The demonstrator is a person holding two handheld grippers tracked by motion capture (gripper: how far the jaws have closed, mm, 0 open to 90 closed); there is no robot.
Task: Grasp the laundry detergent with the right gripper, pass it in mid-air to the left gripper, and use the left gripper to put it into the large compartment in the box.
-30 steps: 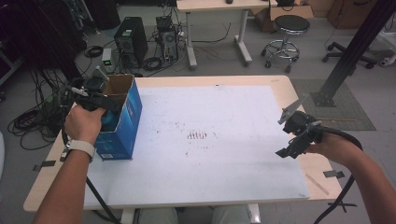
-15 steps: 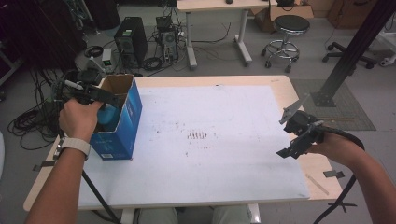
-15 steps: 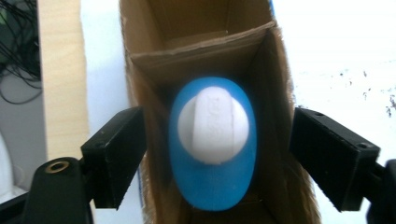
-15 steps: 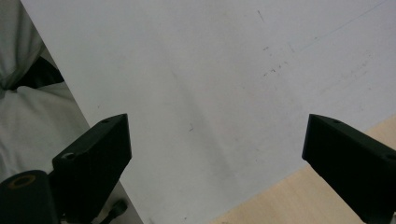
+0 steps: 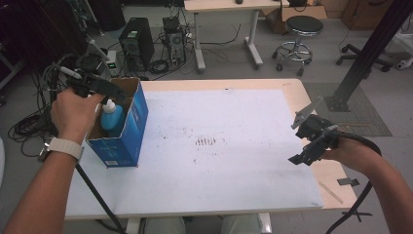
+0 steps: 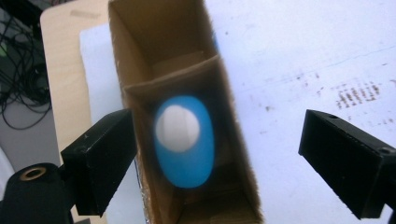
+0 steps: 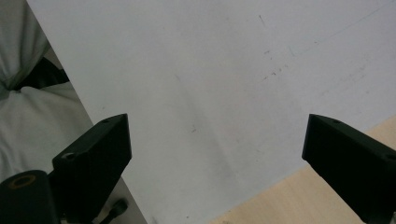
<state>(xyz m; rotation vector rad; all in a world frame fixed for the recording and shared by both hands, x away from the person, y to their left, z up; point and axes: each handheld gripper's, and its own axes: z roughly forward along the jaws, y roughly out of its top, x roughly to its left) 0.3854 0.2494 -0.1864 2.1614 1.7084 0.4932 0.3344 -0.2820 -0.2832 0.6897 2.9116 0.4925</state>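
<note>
Item: blue bottle, boxed, left tool clear of it.
I hold the left tool (image 5: 104, 90) above the open blue box (image 5: 127, 130) at the desk's (image 5: 234, 161) left edge. Its jaws have just been opening and now stand apart with nothing between them. The blue bottle (image 6: 183, 140) stands upright in the box's nearer compartment, white cap up, directly below along the tool's line. My right tool (image 5: 311, 146), jaws apart and empty, hangs well apart over the desk's right edge.

Beyond the pale wooden bench (image 5: 311, 105), a grey floor (image 5: 287, 51) held a black round stool (image 5: 303, 24), a black computer tower (image 5: 135, 41) and tangled cables (image 5: 27, 124).
</note>
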